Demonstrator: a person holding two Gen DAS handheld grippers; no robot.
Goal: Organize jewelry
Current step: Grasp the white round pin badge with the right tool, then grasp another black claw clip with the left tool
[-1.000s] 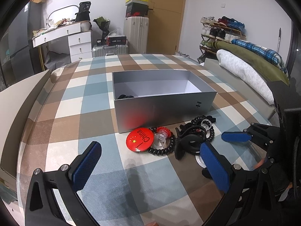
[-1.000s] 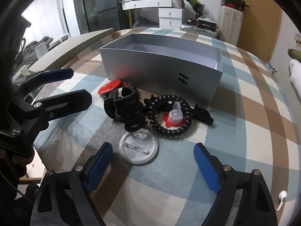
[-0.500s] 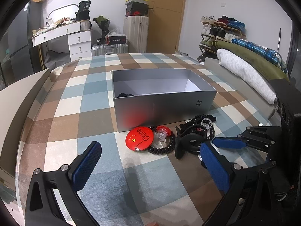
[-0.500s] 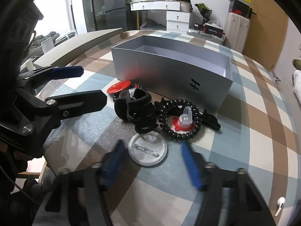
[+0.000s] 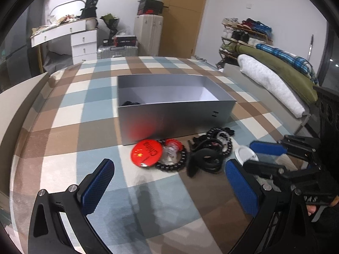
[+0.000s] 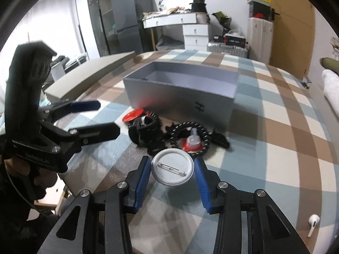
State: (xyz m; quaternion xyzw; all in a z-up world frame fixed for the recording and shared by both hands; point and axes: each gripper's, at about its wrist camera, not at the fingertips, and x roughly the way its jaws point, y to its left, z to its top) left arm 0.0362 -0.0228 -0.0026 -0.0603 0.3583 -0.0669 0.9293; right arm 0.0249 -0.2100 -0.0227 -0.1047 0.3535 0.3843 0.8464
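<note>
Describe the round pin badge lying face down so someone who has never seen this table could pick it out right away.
Start at the open grey box on the checked tablecloth. In front of its long side lies a small heap of black hair ties and clips; nearest the camera, between the right gripper and its blue pads, is the face-down badge. Unlike the red China badge, it shows a plain silvery back with a safety pin across it.

The box [image 5: 175,108] stands on the checked cloth [image 5: 70,131]; badges and hair ties [image 5: 171,158] lie before it.
</note>
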